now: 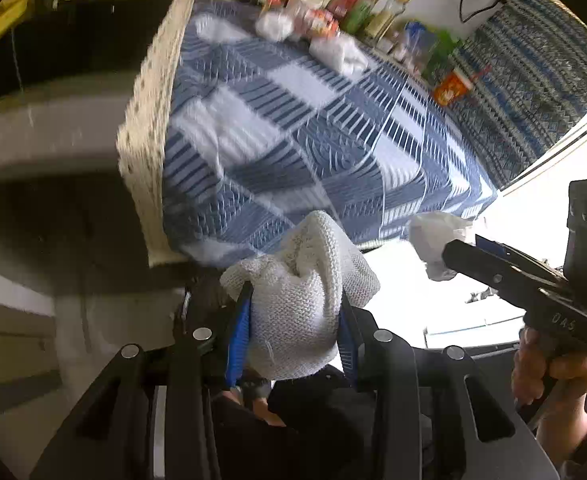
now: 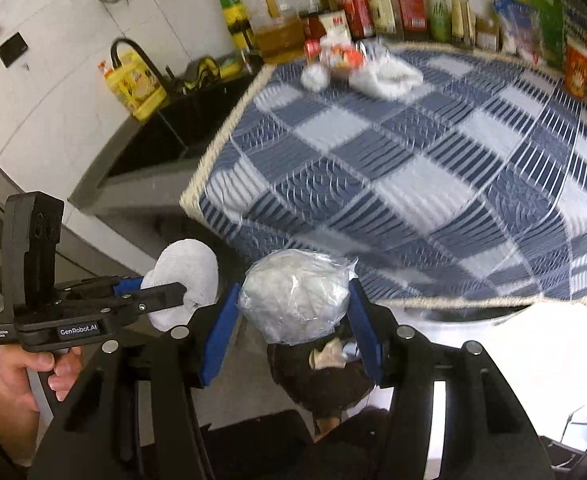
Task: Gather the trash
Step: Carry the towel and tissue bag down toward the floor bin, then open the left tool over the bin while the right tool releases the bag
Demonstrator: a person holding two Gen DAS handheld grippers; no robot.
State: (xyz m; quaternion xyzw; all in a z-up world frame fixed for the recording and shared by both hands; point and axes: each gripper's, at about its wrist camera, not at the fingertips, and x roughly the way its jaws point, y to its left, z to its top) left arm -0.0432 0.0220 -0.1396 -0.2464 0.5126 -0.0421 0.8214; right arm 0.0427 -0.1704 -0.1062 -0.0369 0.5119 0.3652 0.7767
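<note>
**Both tongs loaded off the bench's near edge**

The bench [image 2: 433, 184] wears a blue-and-white checked cloth [image 1: 293, 140] with a pale fringe along its edges. Most of the cloth is bare. At its far side, close to the wall, lie a white wad [image 2: 314, 76], a crumpled white rag [image 2: 389, 76] and a small red-and-white packet [image 2: 343, 58], all near one another. Behind them a row of bottles [image 2: 377, 4] and jars stands along the white tiled wall, with green and blue packets [image 2: 533, 20] and an orange carton [image 2: 578, 68] toward the bench's right end. Left of the bench sits a dark sink [image 2: 165, 136] with a black tap [image 2: 133, 56] and a yellow oil jug [image 2: 137, 88] behind it.

The left tongs [image 1: 295, 316] are clamped on a white knitted cloth [image 1: 301, 296], held just off the bench's near edge. The right tongs [image 2: 293, 312] pinch a ball of white trash in clear film [image 2: 293, 296], also just off that edge and beside the left load. Directly below the ball there is a dark bin [image 2: 325, 380] with scraps inside. Bright glare washes out the floor to the right of it.
</note>
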